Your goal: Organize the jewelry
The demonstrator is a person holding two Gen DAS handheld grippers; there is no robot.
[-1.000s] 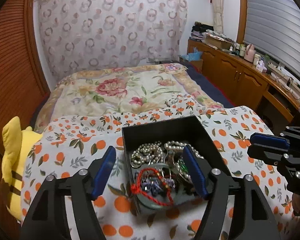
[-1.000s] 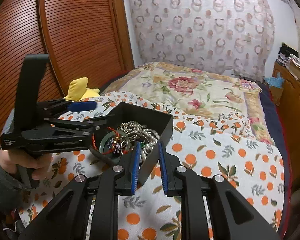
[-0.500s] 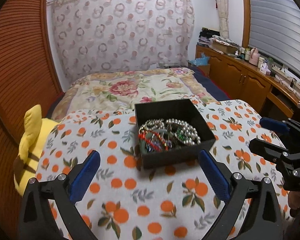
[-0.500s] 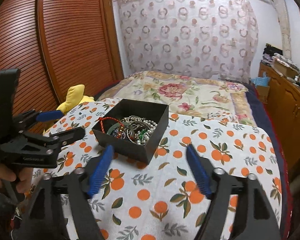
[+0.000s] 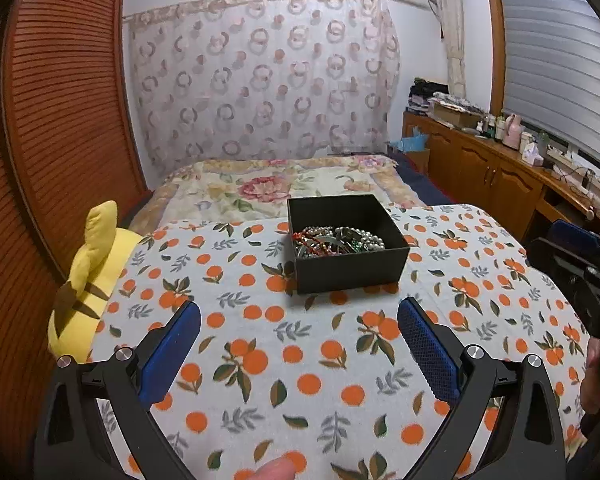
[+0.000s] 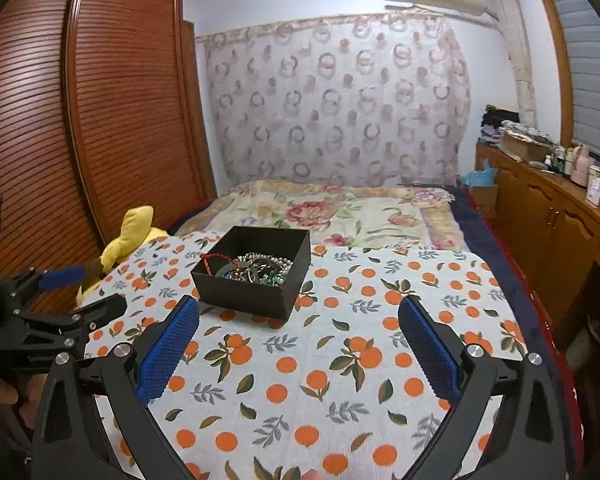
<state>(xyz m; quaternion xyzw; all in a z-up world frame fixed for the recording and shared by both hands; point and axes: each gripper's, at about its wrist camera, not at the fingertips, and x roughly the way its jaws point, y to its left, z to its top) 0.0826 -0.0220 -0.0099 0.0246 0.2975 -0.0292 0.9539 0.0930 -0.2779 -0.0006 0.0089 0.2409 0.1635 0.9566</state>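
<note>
Black box (image 5: 350, 266): jewelry (image 5: 336, 240) contained, set on tabletop (image 5: 300, 360).
Left claw (image 5: 298, 330): wide, empty.
Right claw (image 6: 298, 328): opening, empty.

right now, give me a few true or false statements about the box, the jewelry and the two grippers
1. The black box sits on the orange-print cloth. True.
2. The box has a lid on. False: it is open on top, with the jewelry showing inside.
3. The left gripper holds a red cord. False: nothing is between its jaws; they stand wide apart.
4. The right gripper is clear of the box. True: its jaws are opening, nothing between them, and the box lies ahead of it.
5. A yellow plush lies at the cloth's left edge. True.
6. Pearls lie loose on the cloth. False: all visible jewelry is in the box.
</note>
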